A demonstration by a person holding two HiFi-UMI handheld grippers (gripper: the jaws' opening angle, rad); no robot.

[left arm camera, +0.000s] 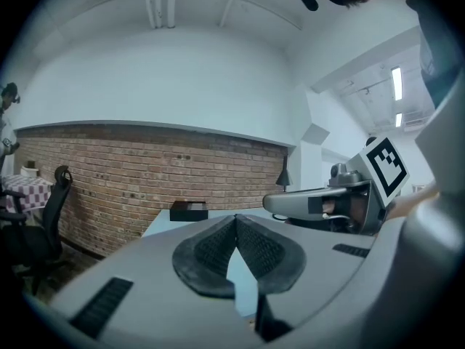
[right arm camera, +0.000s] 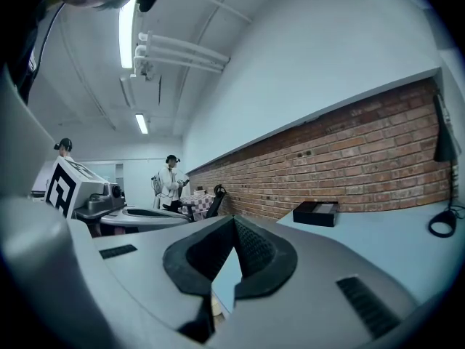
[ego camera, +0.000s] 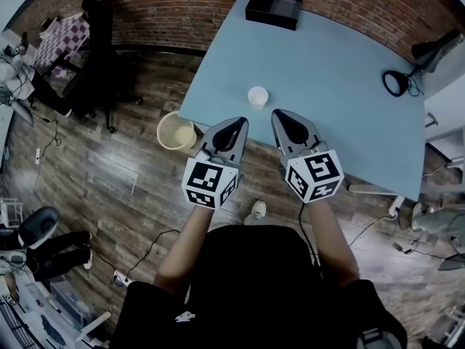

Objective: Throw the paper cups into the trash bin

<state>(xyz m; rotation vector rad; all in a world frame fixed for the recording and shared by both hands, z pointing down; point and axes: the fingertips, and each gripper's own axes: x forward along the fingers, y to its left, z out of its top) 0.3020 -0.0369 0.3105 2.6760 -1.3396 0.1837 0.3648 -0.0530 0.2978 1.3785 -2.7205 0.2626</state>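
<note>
A white paper cup [ego camera: 257, 97] stands upright near the front edge of the light blue table [ego camera: 341, 78]. A pale yellow trash bin [ego camera: 176, 131] stands on the wooden floor at the table's left corner. My left gripper [ego camera: 239, 123] is held just short of the table edge, a little below and left of the cup, with its jaws shut and empty. My right gripper [ego camera: 280, 115] sits beside it, below and right of the cup, also shut and empty. In the left gripper view its tips [left arm camera: 236, 218] meet; in the right gripper view its tips [right arm camera: 233, 220] meet too.
A black box [ego camera: 274, 9] lies at the table's far edge and a black desk lamp [ego camera: 410, 70] stands at its right side. A black office chair [ego camera: 94, 57] is at the left by the brick wall. Cables and a power strip trail over the floor.
</note>
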